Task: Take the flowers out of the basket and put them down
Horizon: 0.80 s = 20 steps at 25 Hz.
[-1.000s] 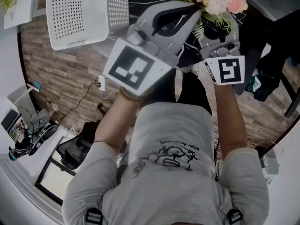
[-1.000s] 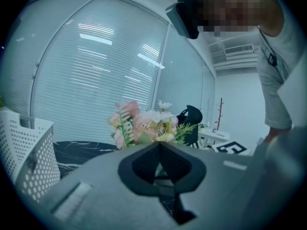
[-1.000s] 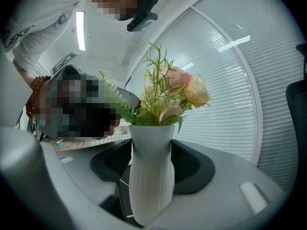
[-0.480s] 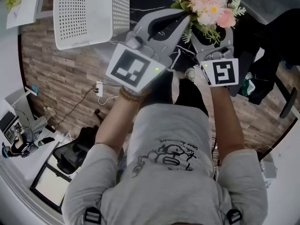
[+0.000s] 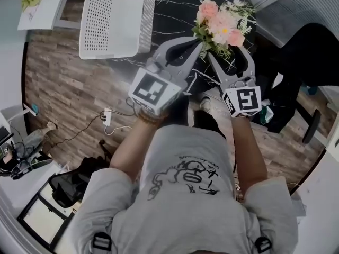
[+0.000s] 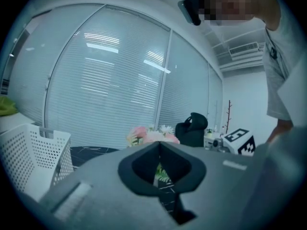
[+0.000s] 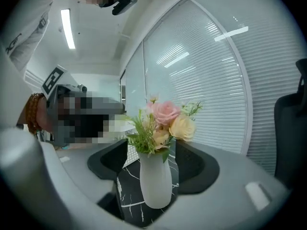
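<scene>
Vase (image 7: 154, 178) of flowers (image 5: 221, 25) on black marble table (image 5: 175, 4); basket (image 5: 114, 17) left of vase, blinds (image 6: 110, 80) behind. Right gripper (image 5: 228, 49) straddles vase, jaws just opened, not touching. Left gripper (image 5: 203, 42) closed, beside vase.

Pink flowers (image 5: 222, 28) upright, white basket (image 5: 108, 23) apart

The head view is bright and even, with hardly a shadow on the dark bench (image 5: 175, 4). Its edges bend hard and the corners go black. The view from my left hand-held gripper (image 6: 159, 145) is dim and blue-grey — its own body sits close up as a soft, out-of-focus mass, and ceiling lights glare as pale streaks on the blinds (image 6: 110, 80). The right gripper view is brighter: a ceiling strip light (image 7: 67, 28) burns at upper left and the flowers (image 7: 165, 121) are sharp. A dark ring vignettes both gripper views.
</scene>
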Tool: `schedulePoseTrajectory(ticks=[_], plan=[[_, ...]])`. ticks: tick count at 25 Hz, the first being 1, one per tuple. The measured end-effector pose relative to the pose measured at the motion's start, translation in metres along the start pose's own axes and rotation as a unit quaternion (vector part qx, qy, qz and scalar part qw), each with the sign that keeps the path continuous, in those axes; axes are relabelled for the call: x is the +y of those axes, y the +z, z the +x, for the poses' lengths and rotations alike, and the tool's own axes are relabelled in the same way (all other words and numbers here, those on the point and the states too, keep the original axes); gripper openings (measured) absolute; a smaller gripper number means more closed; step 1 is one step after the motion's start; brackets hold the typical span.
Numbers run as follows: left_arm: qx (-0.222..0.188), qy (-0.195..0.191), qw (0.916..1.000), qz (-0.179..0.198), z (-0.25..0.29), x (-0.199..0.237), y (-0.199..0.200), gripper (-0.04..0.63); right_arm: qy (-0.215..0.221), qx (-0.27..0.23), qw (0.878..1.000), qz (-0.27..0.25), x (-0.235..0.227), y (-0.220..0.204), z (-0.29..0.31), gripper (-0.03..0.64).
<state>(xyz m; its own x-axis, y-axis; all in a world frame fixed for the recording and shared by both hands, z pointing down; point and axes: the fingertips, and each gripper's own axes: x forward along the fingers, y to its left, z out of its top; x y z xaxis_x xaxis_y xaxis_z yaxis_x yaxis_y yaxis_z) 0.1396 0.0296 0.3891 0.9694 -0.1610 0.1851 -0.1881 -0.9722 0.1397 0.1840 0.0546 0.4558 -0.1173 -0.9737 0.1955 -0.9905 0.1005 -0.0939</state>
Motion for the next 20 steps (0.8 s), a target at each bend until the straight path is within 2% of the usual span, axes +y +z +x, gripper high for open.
schedulePoseTrajectory(ticks=[4, 10, 17, 20], plan=[[0.004, 0.0, 1.0, -0.007, -0.013, -0.013, 0.008, 0.003, 0.005, 0.008, 1.0, 0.028, 0.009, 0.012, -0.022, 0.293], [-0.01, -0.003, 0.9999, -0.014, -0.031, -0.039, 0.034, 0.003, 0.029, -0.011, 0.999, 0.018, 0.029, 0.055, -0.058, 0.253], [-0.012, -0.012, 0.9989, -0.044, -0.052, -0.076, 0.06, 0.003, 0.081, -0.033, 0.996, 0.019, 0.064, 0.117, -0.098, 0.193], [-0.017, -0.022, 0.9987, -0.044, -0.061, -0.095, 0.074, 0.003, 0.1, -0.038, 0.994, 0.016, 0.079, 0.14, -0.112, 0.17]])
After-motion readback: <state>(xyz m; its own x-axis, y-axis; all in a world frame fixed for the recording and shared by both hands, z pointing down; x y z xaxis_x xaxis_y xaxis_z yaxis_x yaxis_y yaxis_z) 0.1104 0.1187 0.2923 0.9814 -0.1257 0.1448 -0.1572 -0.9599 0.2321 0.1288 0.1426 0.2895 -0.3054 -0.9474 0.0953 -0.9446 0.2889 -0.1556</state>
